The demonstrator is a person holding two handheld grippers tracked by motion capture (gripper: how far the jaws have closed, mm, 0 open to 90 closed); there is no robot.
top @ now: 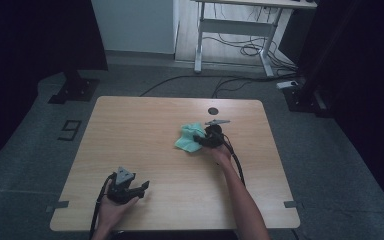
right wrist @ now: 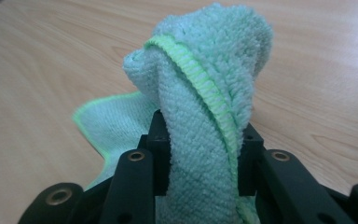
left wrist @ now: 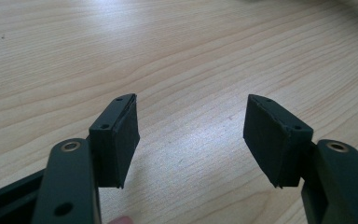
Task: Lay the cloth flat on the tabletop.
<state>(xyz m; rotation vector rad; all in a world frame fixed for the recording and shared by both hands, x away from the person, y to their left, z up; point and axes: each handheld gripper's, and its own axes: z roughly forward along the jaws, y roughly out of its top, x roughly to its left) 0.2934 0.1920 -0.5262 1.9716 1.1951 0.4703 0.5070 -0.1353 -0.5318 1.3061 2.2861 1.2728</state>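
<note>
- wooden table (top: 145,145), pale grain, seen from the high view; grey floor around it, a white desk frame (top: 235,30) and loose cables (top: 240,50) on the floor beyond the far edge.
- small dark round mark (top: 212,111) on the tabletop near the far edge, just beyond the right gripper.
- green cloth (top: 187,137) lies right of the table's centre, bunched, part of it flat on the wood; it is a light mint terry with a brighter green stitched hem.
- right gripper (top: 203,140) sits at the cloth's right side, held by the person's right hand (top: 221,152), forearm reaching in from the bottom edge.
- right gripper view: the jaws are pinched onto a gathered fold of the green cloth (right wrist: 205,116); the fold stands up between them in a thick roll, hem running along it. a flat corner of cloth rests on the table to the left of the jaws.
- left gripper (top: 141,188) near the front left of the table, in the person's left hand (top: 115,202), well apart from the cloth.
- left gripper view: the left gripper (left wrist: 191,135) has its jaws spread wide, bare wood between the pads (left wrist: 126,135), nothing held.
</note>
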